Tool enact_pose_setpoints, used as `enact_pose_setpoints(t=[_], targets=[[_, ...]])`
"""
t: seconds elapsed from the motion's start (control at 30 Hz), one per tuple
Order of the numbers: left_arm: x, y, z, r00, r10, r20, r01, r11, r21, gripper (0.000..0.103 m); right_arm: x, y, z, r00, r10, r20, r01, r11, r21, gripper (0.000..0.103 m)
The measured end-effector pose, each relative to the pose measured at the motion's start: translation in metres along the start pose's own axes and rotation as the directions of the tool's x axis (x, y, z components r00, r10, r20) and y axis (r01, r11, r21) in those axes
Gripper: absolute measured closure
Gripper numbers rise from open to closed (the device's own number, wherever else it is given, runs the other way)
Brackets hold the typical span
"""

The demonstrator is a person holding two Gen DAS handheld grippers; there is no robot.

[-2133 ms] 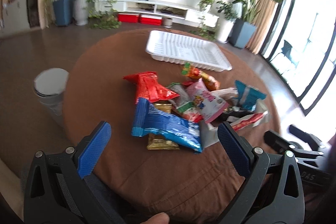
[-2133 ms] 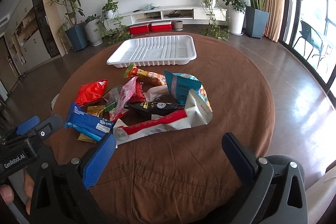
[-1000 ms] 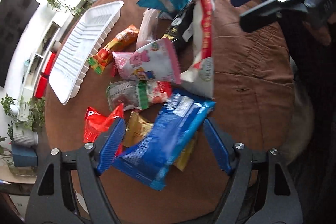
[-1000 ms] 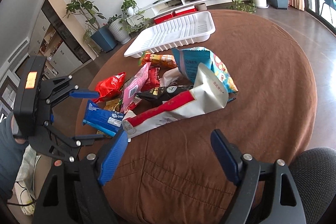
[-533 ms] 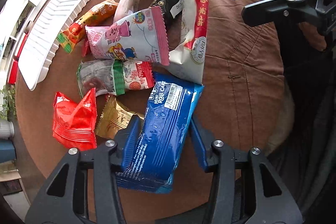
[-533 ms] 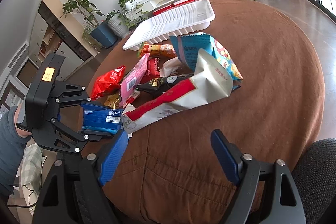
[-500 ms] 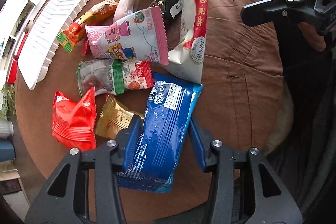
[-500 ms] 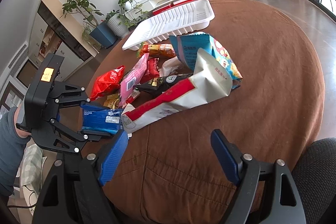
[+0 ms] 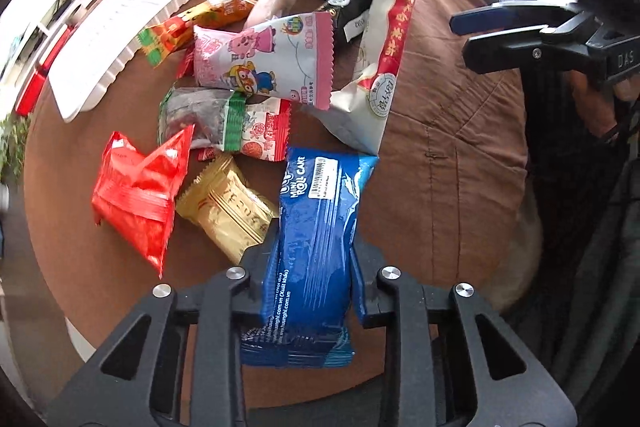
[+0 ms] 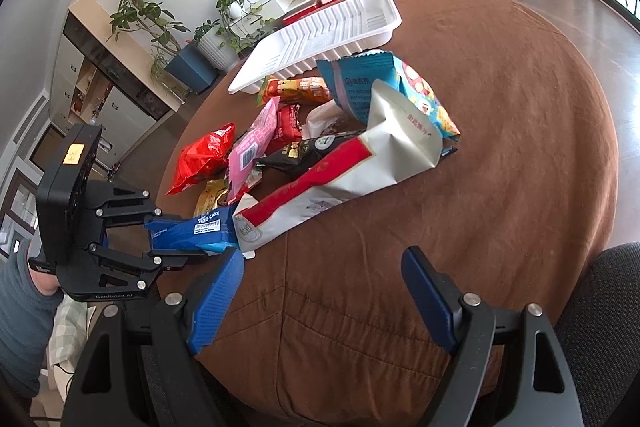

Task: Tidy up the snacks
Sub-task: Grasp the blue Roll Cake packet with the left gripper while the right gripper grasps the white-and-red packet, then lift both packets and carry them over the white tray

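1. The left gripper point(image 9: 314, 259) points steeply down with its jaws closing on the blue foil mini roll cake packet point(image 9: 316, 227); the fingers point(image 9: 262, 255) sit on its two long sides, about halfway along. The grip looks all but made. Squeeze only until the wrapper stops sliding, since soft cake inside would likely crush.
2. In the left wrist view, the gold crinkled foil packet point(image 9: 228, 209) touches the blue packet at its 9 o'clock, just beside the left finger. Lift straight up first so the gold one is not dragged along.
3. At the blue packet's 12 o'clock, the tip of the long white-and-red pouch point(image 9: 376, 83) lies against its far end. Tilt the near end up last, letting the far end slip free.
4. The red crumpled plastic bag point(image 9: 138, 195) lies at 10 o'clock, clear of the lift path.
5. The right gripper point(image 10: 324, 291) hangs wide over bare brown tablecloth point(image 10: 500, 115), holding nothing; it could pin the pouch if that shifts.
6. The ridged white plastic tray point(image 9: 132, 11), empty, waits beyond the pile at 11 o'clock. Carry the packet high over the pile and lay it flat along a ridge.
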State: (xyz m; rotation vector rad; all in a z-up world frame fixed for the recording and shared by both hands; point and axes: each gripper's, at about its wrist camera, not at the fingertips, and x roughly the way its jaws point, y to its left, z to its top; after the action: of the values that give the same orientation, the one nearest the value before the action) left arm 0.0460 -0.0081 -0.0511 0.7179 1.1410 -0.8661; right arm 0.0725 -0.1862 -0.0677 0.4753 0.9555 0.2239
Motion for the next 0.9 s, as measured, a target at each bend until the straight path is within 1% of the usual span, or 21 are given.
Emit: enact_pose_setpoints(t=[0.1, 0.27, 0.4, 0.43, 0.53, 0.63, 0.73, 0.83, 0.9], targets=[[-0.006, 0.003, -0.008, 0.999, -0.020, 0.042, 0.022, 0.999, -0.047, 0.077, 0.003, 0.000, 0.001, 1.000, 0.017, -0.010, -0.017, 0.999, 0.034, 0.019], [-0.016, 0.005, -0.030, 0.993, -0.045, 0.109, 0.058, 0.991, -0.119, 0.078, 0.012, 0.006, 0.001, 0.996, 0.081, -0.025, -0.079, 0.993, 0.085, 0.019], [-0.029, 0.007, -0.049, 0.982, -0.059, 0.180, 0.093, 0.978, -0.188, 0.078, 0.031, 0.009, 0.003, 0.988, 0.142, -0.056, -0.131, 0.978, 0.161, 0.019], [-0.029, 0.007, -0.047, 0.980, -0.057, 0.193, 0.096, 0.975, -0.202, 0.078, 0.035, 0.009, 0.004, 0.987, 0.149, -0.060, -0.136, 0.974, 0.183, 0.019], [-0.040, 0.009, -0.059, 0.966, -0.056, 0.253, 0.121, 0.961, -0.248, 0.078, 0.045, 0.002, 0.009, 0.984, 0.170, -0.059, -0.148, 0.950, 0.275, 0.022], [-0.045, 0.007, -0.066, 0.956, -0.048, 0.290, 0.133, 0.950, -0.281, 0.078, 0.051, -0.003, 0.016, 0.985, 0.168, -0.039, -0.145, 0.929, 0.340, 0.026], [-0.050, 0.003, -0.074, 0.942, -0.057, 0.330, 0.162, 0.940, -0.300, 0.078, 0.056, -0.008, 0.025, 0.990, 0.143, -0.015, -0.125, 0.911, 0.394, 0.032], [-0.053, -0.001, -0.076, 0.931, -0.063, 0.359, 0.182, 0.934, -0.307, 0.078, 0.059, -0.016, 0.028, 0.991, 0.134, 0.015, -0.126, 0.889, 0.441, 0.040], [-0.054, -0.001, -0.078, 0.927, -0.062, 0.371, 0.188, 0.930, -0.316, 0.078, 0.063, -0.019, 0.029, 0.990, 0.139, 0.020, -0.133, 0.878, 0.459, 0.048]])
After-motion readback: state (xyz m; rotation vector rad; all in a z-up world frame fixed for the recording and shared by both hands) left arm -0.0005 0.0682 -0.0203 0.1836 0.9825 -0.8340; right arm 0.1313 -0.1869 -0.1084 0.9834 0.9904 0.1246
